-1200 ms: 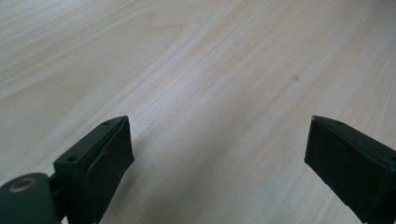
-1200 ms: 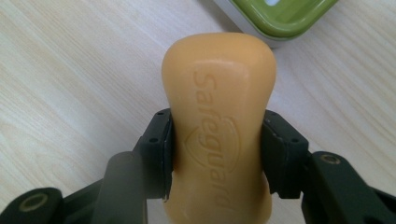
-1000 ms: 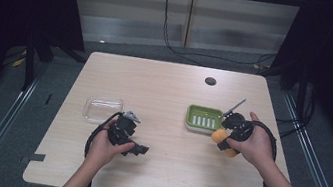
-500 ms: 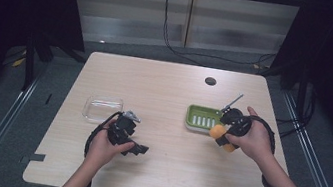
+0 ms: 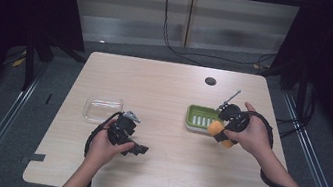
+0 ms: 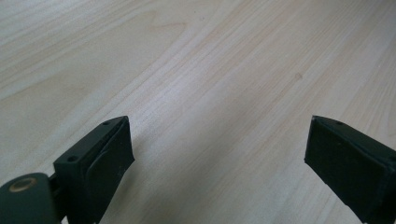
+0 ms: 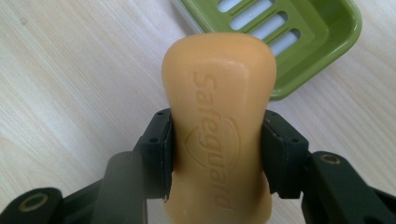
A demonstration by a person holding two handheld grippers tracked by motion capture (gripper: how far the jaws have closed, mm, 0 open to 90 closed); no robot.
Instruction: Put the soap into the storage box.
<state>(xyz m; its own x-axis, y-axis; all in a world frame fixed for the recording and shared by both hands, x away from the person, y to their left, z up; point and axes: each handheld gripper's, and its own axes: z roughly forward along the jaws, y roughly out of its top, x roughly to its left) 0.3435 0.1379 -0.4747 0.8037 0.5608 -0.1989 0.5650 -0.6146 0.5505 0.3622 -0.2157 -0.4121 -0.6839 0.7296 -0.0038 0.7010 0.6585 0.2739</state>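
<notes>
An orange soap bar (image 7: 219,116) stamped with a brand name sits clamped between the two black jaws of my right gripper (image 7: 217,156), which is shut on it. In the high view the soap bar (image 5: 216,128) hangs at the near edge of a green slotted soap dish (image 5: 199,117), with the right gripper (image 5: 221,132) just above the table. The green soap dish (image 7: 299,42) lies just beyond the soap's far end. My left gripper (image 5: 138,148) rests low over bare wood at the table's left front, jaws wide apart, nothing between them; its pads (image 6: 109,158) frame plain tabletop.
A clear shallow plastic tray (image 5: 102,107) lies left of centre, just beyond the left hand. A dark round hole (image 5: 210,81) marks the table's far side. Black cables trail from both grippers. Dark floor and metal rails surround the wooden table (image 5: 157,173).
The right gripper with the soap has shifted slightly left toward the green dish's near edge. The left gripper has stayed where it was.
</notes>
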